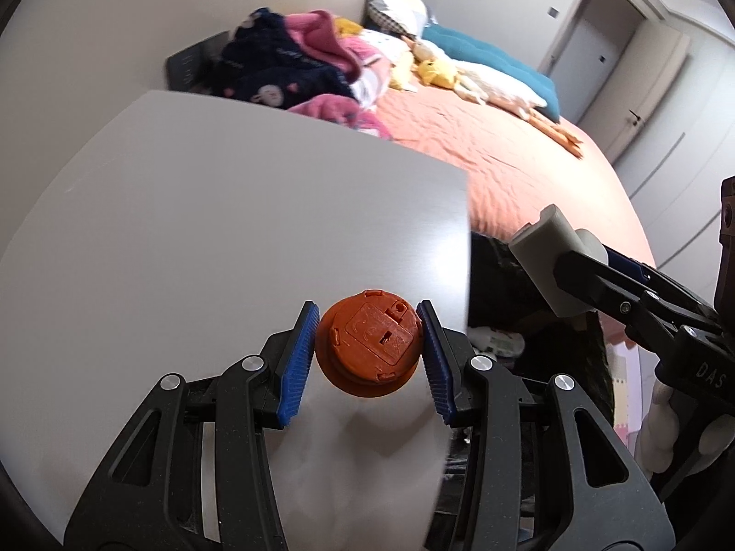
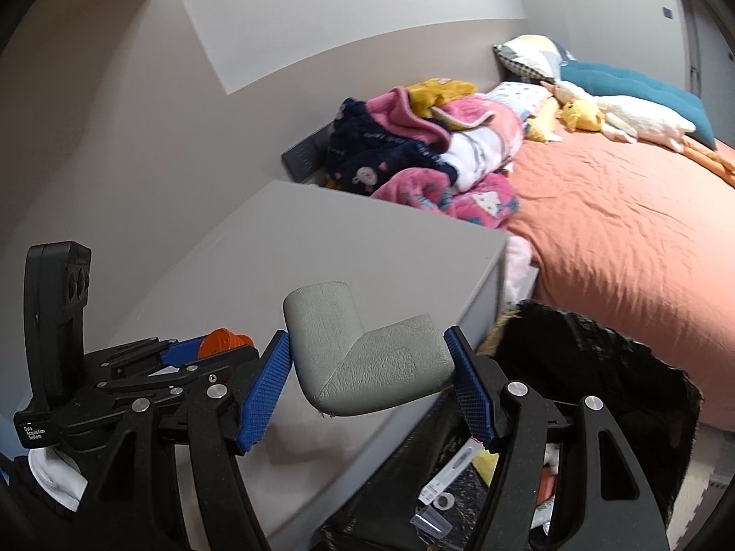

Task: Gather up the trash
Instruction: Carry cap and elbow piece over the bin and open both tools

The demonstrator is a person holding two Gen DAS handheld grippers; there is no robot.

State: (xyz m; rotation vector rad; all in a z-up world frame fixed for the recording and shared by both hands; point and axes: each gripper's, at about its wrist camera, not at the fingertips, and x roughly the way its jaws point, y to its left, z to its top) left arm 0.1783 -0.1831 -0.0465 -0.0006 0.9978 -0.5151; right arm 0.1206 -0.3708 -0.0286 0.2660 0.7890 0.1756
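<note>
My left gripper (image 1: 369,353) is shut on a round orange plastic cap (image 1: 370,344) and holds it just above the grey nightstand top (image 1: 229,211). It also shows in the right wrist view (image 2: 225,344), with the orange cap (image 2: 223,342) between its pads. My right gripper (image 2: 370,376) is shut on a grey L-shaped foam corner guard (image 2: 367,358), held over the nightstand's right edge above the black trash bag (image 2: 574,367). The guard shows in the left wrist view (image 1: 546,261) too.
The open black trash bag holds several scraps (image 2: 441,491) and stands between the nightstand and the bed (image 2: 620,229). The bed carries a pile of clothes (image 2: 413,151), plush toys (image 2: 583,115) and pillows. Closet doors (image 1: 592,46) stand beyond.
</note>
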